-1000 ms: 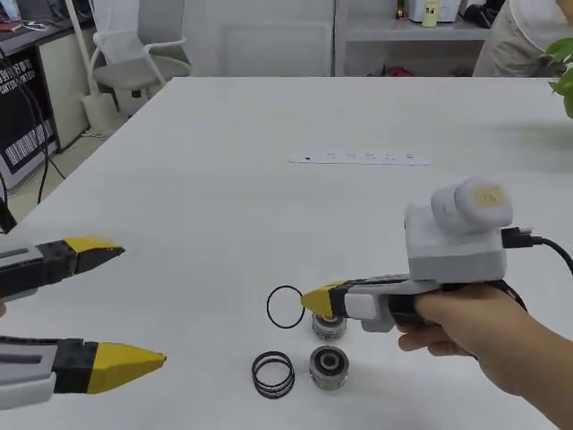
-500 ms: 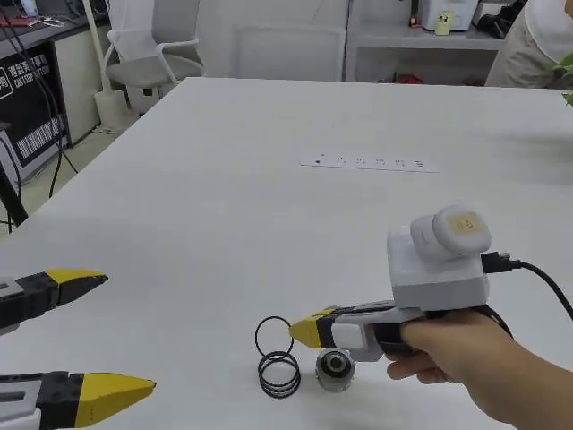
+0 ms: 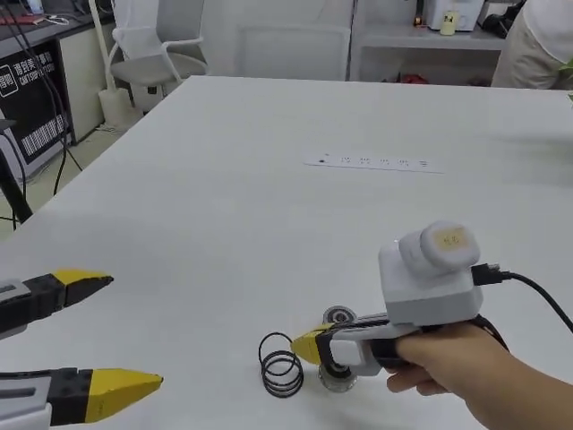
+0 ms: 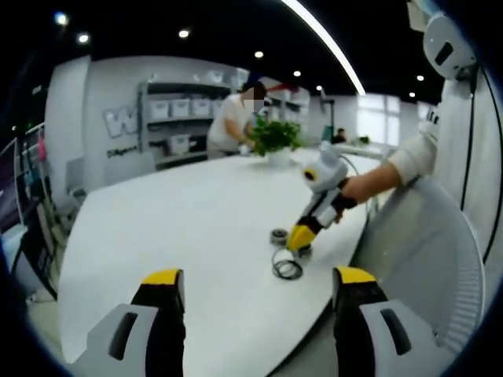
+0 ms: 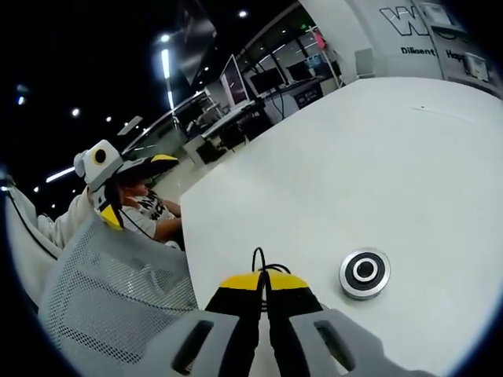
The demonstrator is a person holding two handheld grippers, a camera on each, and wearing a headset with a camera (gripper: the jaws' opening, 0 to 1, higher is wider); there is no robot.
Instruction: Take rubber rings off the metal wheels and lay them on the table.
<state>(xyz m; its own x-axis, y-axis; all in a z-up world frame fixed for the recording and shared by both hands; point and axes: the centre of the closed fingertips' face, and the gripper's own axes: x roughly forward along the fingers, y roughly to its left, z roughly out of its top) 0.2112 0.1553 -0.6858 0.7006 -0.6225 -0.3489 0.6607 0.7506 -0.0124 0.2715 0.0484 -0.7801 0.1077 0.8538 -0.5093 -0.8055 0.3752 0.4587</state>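
My right gripper (image 3: pixel 309 345) is shut on a thin black rubber ring (image 3: pixel 271 346), which stands upright just above a small pile of rings (image 3: pixel 283 374) on the white table (image 3: pixel 269 197). One metal wheel (image 3: pixel 338 315) lies just behind the gripper and another wheel (image 3: pixel 337 381) just in front of it. In the right gripper view the ring (image 5: pixel 258 259) rises from between the closed yellow tips (image 5: pixel 265 284), and a wheel (image 5: pixel 365 273) lies to the right. My left gripper (image 3: pixel 134 331) hovers open at the near left, well away. The left gripper view has its open tips (image 4: pixel 259 287) facing the rings (image 4: pixel 287 269).
A white power strip (image 3: pixel 372 163) lies across the middle of the table. An office chair (image 3: pixel 152 54) stands beyond the far left corner, and a person (image 3: pixel 528 45) is at the far right by the shelves. A potted plant (image 4: pixel 273 137) sits on the table's far end.
My right gripper has carried the single ring from beside the far wheel toward me, down to the pile of rings. The left gripper has barely moved.
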